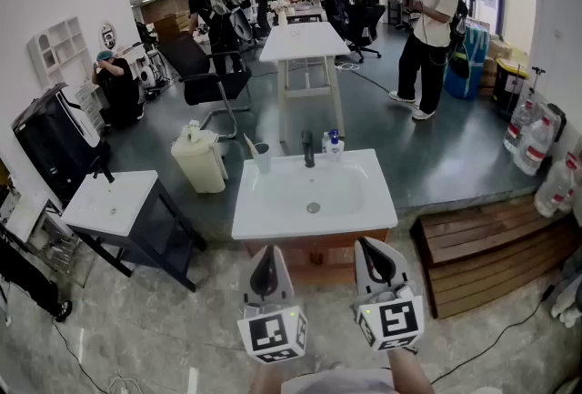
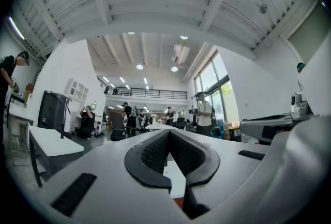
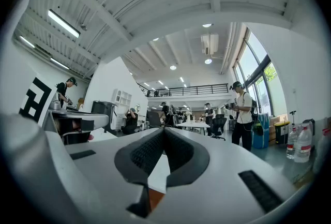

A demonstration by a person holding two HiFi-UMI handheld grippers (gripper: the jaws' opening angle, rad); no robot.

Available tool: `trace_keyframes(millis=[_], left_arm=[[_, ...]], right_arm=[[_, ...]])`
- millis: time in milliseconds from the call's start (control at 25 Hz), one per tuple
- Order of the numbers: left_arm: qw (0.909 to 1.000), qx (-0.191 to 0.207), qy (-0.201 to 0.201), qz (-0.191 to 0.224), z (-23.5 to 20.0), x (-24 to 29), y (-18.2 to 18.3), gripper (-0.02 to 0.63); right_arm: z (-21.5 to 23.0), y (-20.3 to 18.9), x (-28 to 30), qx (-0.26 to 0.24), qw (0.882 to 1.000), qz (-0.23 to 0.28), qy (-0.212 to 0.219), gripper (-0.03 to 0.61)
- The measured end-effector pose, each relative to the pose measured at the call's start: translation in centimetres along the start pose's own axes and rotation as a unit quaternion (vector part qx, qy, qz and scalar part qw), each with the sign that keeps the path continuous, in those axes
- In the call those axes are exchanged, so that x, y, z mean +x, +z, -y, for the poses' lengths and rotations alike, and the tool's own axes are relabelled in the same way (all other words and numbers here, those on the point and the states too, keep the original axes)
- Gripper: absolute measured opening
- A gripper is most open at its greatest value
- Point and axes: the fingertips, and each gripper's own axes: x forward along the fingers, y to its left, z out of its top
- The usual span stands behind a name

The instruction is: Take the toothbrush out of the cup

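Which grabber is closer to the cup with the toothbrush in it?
Left. The left gripper hangs before the sink, almost in line with the cup at its back left corner. The right gripper is beside it, farther to the right. Neither touches the cup.

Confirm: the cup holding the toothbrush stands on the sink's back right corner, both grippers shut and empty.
Wrong corner: the head view shows the cup holding the toothbrush on the sink's back left corner. The left gripper and right gripper are shut and empty.
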Motion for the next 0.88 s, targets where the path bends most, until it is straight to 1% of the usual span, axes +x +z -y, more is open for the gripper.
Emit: trace_keyframes(millis=[440,640,880], left_arm=[[1.0000,0.002,0.005,-0.006,0.8,0.9,-0.5,0.015],[0.9999,0.004,0.010,-0.005,1.2,1.0,-0.2,0.015],[0.9999,0.008,0.014,-0.006,1.4,1.1,-0.5,0.015]], right_arm=[[1.4,-0.6,0.3,0.000,1.000,-0.001,0.005,0.011],[2.0,-0.4,0.3,0.036,0.999,0.015,0.016,0.011],[2.6,-1.0,0.7,0.047,0.998,0.014,0.026,0.011]])
